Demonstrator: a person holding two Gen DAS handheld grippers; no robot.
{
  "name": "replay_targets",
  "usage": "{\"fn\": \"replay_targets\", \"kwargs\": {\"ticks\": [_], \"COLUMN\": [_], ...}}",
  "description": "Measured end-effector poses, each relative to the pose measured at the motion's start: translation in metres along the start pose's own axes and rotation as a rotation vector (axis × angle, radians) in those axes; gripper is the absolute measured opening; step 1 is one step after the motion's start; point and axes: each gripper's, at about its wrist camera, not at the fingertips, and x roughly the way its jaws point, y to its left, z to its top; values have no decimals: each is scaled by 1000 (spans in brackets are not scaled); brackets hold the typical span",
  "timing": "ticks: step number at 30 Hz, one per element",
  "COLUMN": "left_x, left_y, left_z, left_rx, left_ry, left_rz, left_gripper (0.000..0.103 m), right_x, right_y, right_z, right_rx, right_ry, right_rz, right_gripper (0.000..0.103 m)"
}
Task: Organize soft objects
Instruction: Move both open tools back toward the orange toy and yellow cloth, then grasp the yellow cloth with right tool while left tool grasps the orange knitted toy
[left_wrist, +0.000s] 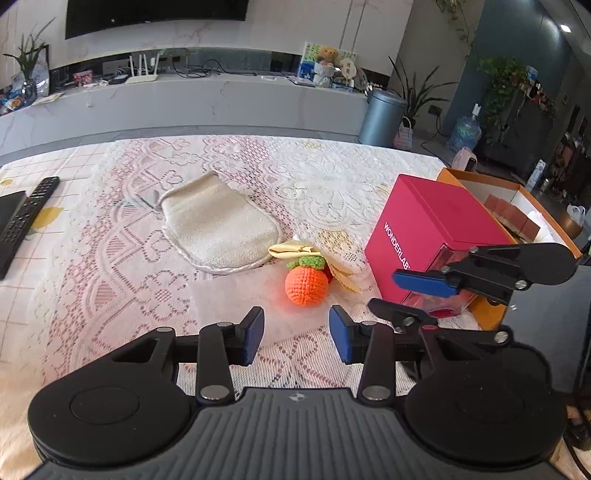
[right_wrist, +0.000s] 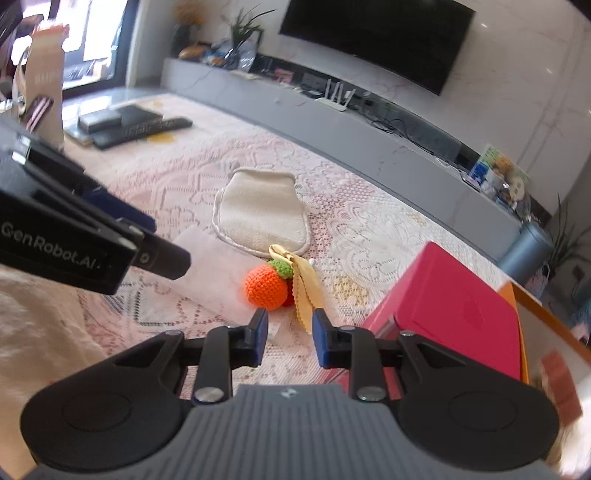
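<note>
toy: crochet orange (left_wrist: 306, 286) with green top, lies on the lace cloth (left_wrist: 110, 258) of the desk, mid-front
cloths: yellow cloth (left_wrist: 295, 248) touching the orange on its far and right side; beige mitt (left_wrist: 218, 225) just behind, flat, long axis running away and left
box: pink box (left_wrist: 436, 229) right of the orange, near but apart; orange tray (left_wrist: 491, 310) beyond it
left gripper (left_wrist: 296, 334): fingers apart, nothing between them, not touching anything; orange lies straight ahead, just past the tips, centred on the gap
right gripper (right_wrist: 287, 334): fingers narrower, gap empty, nothing gripped; the yellow cloth's lower corner sits just ahead of the gap, orange ahead and slightly left
nearer hand: both close; left lines up with the orange, right with the yellow cloth, my read
key relation: orange is round, no long axis; yellow cloth runs long toward the right gripper
step: approach, nothing picked yet
risk: cloth overlaps the orange, may drag along
other: remote (left_wrist: 27, 214) far left, well apart
</note>
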Motion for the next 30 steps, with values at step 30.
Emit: {"fn": "replay_targets", "kwargs": {"ticks": [30], "left_x": [95], "left_y": [5], "left_z": [24], "left_rx": [25], "left_ry": [132], "left_rz": [-65], "left_gripper": [46], "right_x": [56], "right_y": [17], "right_z": [-9], "right_rx": [-226], "right_ry": [29], "right_rz": [-22], "right_gripper": [17]}}
